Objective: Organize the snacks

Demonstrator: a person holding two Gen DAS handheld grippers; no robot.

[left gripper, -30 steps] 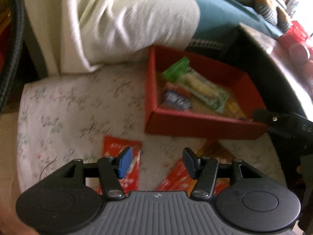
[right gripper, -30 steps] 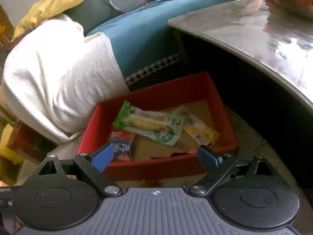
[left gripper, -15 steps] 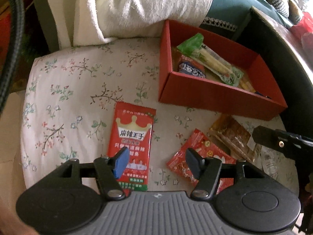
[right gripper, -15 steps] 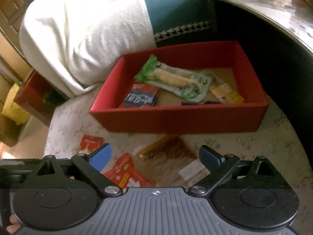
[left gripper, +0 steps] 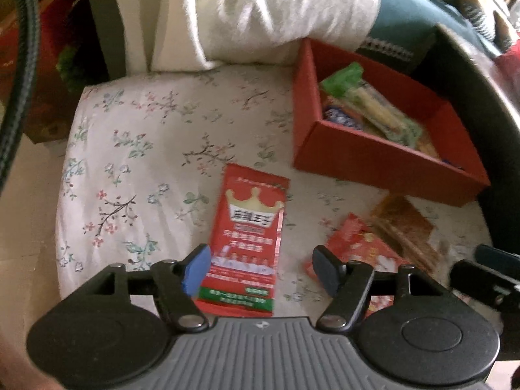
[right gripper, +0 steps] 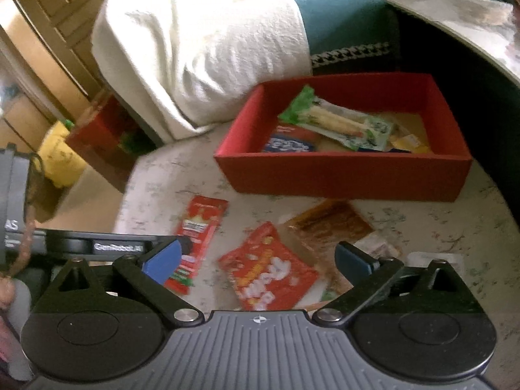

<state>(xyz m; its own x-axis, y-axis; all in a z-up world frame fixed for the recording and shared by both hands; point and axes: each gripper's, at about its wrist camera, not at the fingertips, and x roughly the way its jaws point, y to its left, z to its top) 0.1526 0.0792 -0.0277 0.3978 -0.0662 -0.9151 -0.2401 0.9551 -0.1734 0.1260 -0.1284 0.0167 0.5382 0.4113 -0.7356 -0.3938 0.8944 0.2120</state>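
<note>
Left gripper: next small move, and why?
Probably lower the left gripper onto the long red packet. Its jaws are opening, nothing is between them, the packet lies flat just ahead on the floral cloth, and the red box already holds other snacks.

A round seat covered in a pale floral cloth (left gripper: 156, 149) occupies the foreground. Behind it a white towel (right gripper: 195, 45) drapes over a teal sofa (right gripper: 344, 16) edged with a black-and-white patterned trim (right gripper: 351, 53). A dark table with a glossy curved top (right gripper: 461, 22) stands at the right. Wooden panelled furniture (right gripper: 48, 16) lines the left side, with a yellow object (right gripper: 61, 159) on the floor near it. Daylight falls on the tabletop and towel.
</note>
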